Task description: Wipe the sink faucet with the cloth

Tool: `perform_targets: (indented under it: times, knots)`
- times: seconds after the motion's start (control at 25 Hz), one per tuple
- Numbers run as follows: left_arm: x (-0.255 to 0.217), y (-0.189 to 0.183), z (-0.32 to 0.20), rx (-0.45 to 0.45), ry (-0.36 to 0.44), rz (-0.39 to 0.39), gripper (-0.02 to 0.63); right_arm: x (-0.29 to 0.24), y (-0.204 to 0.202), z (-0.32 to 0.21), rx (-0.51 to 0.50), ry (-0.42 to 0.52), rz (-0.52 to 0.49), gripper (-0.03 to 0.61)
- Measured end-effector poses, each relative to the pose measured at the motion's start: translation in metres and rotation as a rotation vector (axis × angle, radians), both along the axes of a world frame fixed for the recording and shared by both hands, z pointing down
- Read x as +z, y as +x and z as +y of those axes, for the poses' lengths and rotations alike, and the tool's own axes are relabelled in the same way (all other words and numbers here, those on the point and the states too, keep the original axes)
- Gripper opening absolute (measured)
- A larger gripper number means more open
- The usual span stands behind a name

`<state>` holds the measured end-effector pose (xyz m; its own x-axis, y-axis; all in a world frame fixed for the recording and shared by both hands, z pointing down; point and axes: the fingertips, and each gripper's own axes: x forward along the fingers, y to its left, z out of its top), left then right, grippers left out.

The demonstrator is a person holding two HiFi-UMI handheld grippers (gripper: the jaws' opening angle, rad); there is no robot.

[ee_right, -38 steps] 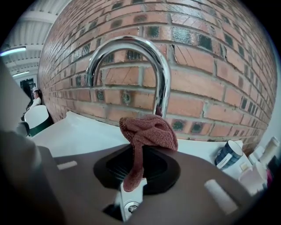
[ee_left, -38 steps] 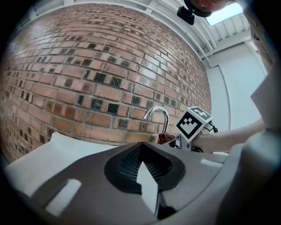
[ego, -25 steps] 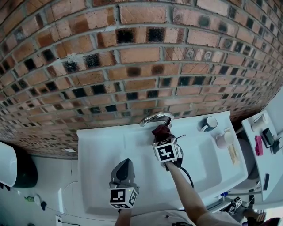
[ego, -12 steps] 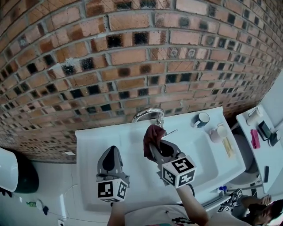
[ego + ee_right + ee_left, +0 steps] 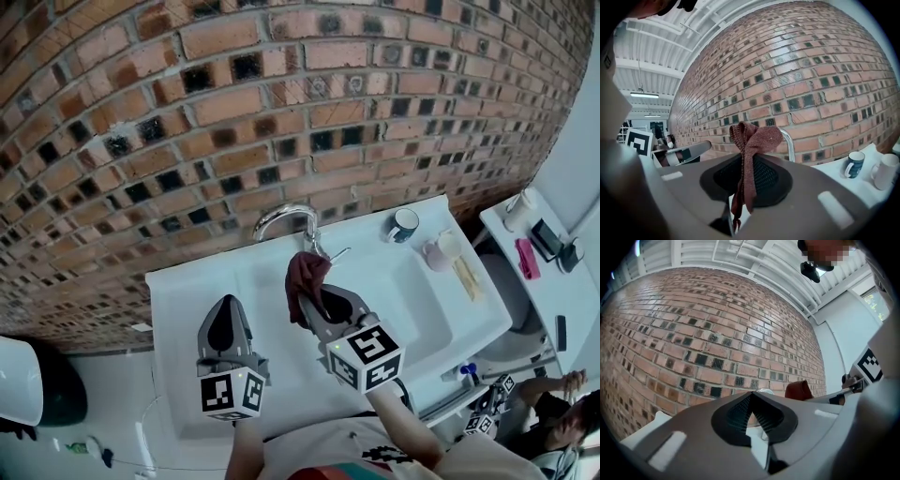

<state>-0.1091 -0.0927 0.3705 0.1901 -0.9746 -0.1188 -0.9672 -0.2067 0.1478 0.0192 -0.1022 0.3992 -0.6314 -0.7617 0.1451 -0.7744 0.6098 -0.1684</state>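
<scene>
Head view: the right gripper (image 5: 302, 307) is clamped on a dark red cloth (image 5: 306, 274), which bunches up above its tips and hangs a strand down between them. The cloth sits over the white sink (image 5: 187, 286), just in front of the foot of the chrome faucet (image 5: 281, 217). The faucet's arched spout rises behind the cloth against the brick wall (image 5: 187, 103).

From the right gripper view the curved pipe shows just behind and to the right of the bunched cloth. It looks close to the metal but short of it, though I cannot say for certain that nothing touches.

The left gripper (image 5: 225, 314) hangs over the near left part of the basin, well apart from the faucet. Its own view shows the jaws brought together at the tips with nothing between them.

I judge the step in hand to be a wiping pass, with the cloth off the metal or only at its foot, so the arch seems yet to be covered. The next move calls for pressing the bunched end against the spout and drawing it along the curve. The grip should stay firm so the loose strand does not slip out.

A blue mug (image 5: 404, 225) and a white mug (image 5: 439, 251) stand on the sink's right rim, clear of the work.
</scene>
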Motion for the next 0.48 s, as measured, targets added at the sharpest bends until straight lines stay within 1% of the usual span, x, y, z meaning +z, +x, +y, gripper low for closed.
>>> perform_targets:
  times: [0.36, 0.48]
  knots:
    - [-0.0037, 0.0068, 0.0005, 0.026, 0.025, -0.006, 0.005, -0.0064, 0.0042, 0.0032, 0.01, 0.02, -0.004, 0.043]
    - [-0.0075, 0.0079, -0.0002, 0.026, 0.022, -0.01, 0.005, -0.0052, 0.0029, 0.0035, 0.008, 0.019, -0.002, 0.043]
